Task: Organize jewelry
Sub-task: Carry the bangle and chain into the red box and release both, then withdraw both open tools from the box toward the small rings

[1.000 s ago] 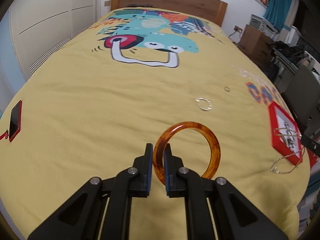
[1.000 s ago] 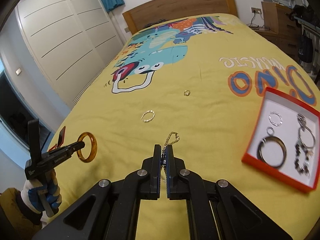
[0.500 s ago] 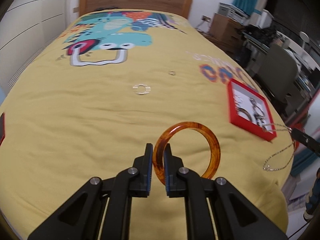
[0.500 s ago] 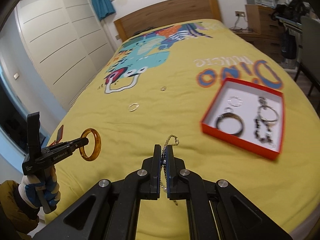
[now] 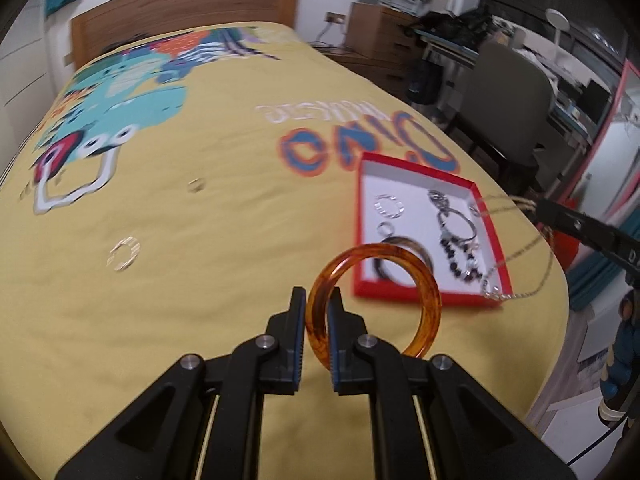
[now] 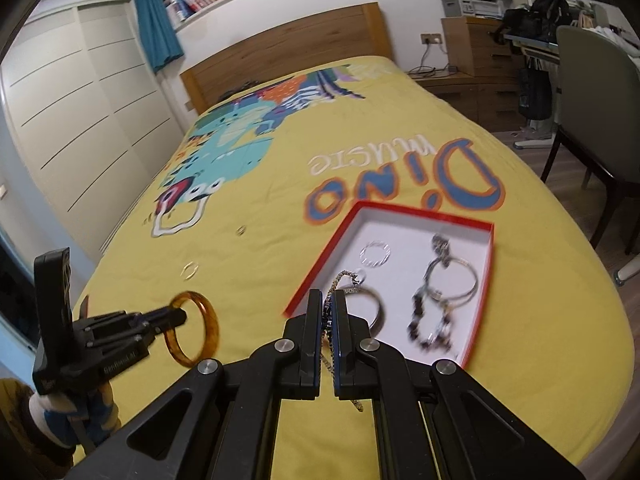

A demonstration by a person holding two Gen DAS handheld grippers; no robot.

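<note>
Amber bangle (image 5: pixel 374 304) clamped by its rim in left gripper (image 5: pixel 317 320), chain (image 6: pixel 338 292) pinched in right gripper (image 6: pixel 328 312), both held above the bedspread (image 6: pixel 280 208) near the red box (image 6: pixel 478 308), evidently for deposit there; two rings (image 5: pixel 125 254) lie well apart from it.

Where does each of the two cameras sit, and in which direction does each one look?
Left wrist view: sits on the left gripper, looks down its fingers across the yellow bed toward the red box; its jaws clamp the amber bangle; the right gripper's tip enters at the right edge.
Right wrist view: sits on the right gripper, faces the headboard; its jaws pinch a chain; a gloved hand holds the left gripper at lower left.
Shared: bed, red box, bangle, chain, two loose rings on the cover.
</note>
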